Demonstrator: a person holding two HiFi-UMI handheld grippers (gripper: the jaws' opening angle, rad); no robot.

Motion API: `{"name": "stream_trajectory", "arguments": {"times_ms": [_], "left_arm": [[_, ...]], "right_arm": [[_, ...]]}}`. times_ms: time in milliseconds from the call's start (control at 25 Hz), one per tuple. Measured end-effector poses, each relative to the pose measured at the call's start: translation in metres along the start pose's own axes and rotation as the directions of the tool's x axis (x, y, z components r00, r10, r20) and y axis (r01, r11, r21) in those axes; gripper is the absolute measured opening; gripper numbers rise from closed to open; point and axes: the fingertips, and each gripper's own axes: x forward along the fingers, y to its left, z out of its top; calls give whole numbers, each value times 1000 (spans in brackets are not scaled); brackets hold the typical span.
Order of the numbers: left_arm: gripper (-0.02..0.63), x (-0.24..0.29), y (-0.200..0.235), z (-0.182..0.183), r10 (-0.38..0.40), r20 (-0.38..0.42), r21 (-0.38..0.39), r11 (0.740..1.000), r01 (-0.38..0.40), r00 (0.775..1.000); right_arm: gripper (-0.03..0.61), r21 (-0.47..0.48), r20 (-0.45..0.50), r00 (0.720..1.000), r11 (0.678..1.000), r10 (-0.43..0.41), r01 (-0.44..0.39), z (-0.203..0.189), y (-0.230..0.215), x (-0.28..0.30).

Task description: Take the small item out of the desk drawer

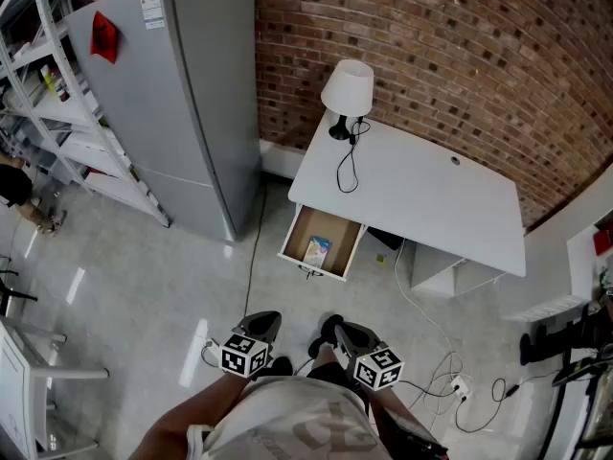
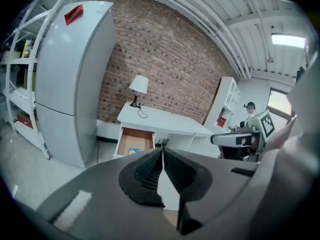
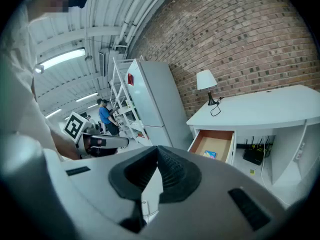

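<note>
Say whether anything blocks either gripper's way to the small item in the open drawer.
Nothing visible does. The drawer stands open, the small item lies uncovered inside, and only floor with a thin cable separates it from the left gripper and right gripper, both shut.

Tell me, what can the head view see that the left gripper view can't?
Only the head view: the power strip and loose cables on the floor. Only the left gripper view: the ceiling light and the left gripper's jaws close up, shut with nothing between them. Both: the fridge, the lamp, the white desk and its open drawer with the small bluish item inside.
</note>
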Motion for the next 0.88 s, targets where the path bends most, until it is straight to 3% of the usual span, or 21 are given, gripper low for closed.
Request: {"name": "stream_trajectory", "arguments": {"times_ms": [280, 880], "left_arm": [[14, -23, -15, -12, -41, -2, 19, 999, 41, 999], [14, -27, -22, -20, -77, -22, 52, 996, 79, 997]], "right_arm": [[6, -10, -13, 1000, 1000, -6, 6, -15, 27, -7], [6, 11, 9, 998, 998, -57, 57, -20, 31, -18]]}}
